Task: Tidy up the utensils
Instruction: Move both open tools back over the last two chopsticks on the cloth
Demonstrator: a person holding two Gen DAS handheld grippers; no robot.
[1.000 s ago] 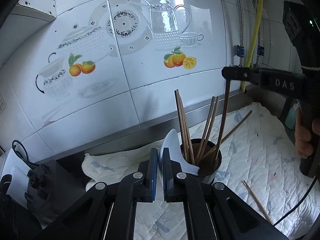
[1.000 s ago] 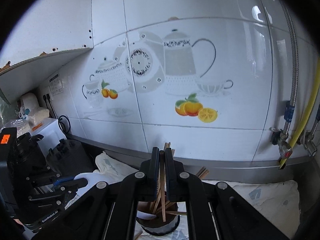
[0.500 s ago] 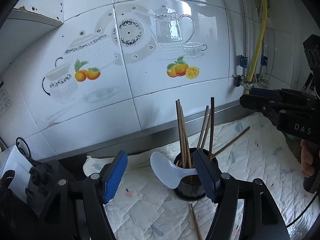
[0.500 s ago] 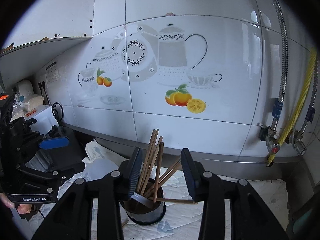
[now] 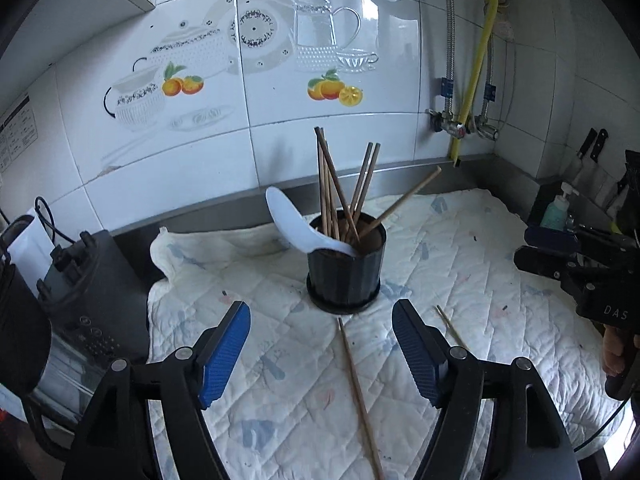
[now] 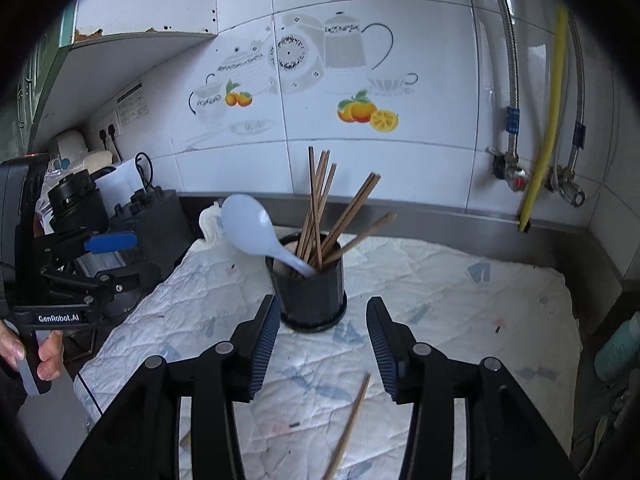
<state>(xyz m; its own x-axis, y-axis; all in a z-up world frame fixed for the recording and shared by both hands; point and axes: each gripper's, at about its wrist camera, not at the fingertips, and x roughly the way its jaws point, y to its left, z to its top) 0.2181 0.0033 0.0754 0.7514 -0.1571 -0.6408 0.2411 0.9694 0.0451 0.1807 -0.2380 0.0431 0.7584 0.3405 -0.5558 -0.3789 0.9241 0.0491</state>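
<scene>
A black ribbed utensil holder stands on a white quilted cloth. It holds several brown chopsticks and a white plastic spoon leaning left. Loose chopsticks lie on the cloth in front of the holder. My left gripper is back from the holder, its jaws opening, nothing between them. My right gripper is also opening and empty, just short of the holder. Each gripper shows at the edge of the other's view.
A black appliance with cables sits left of the cloth. Tiled wall with pipes and a yellow hose stands behind. Soap bottle and knives are at the right.
Both grippers let go, the left of the white spoon, the right of a chopstick, opened and drew back and down from the holder. The spoon and chopstick now rest in the holder.
</scene>
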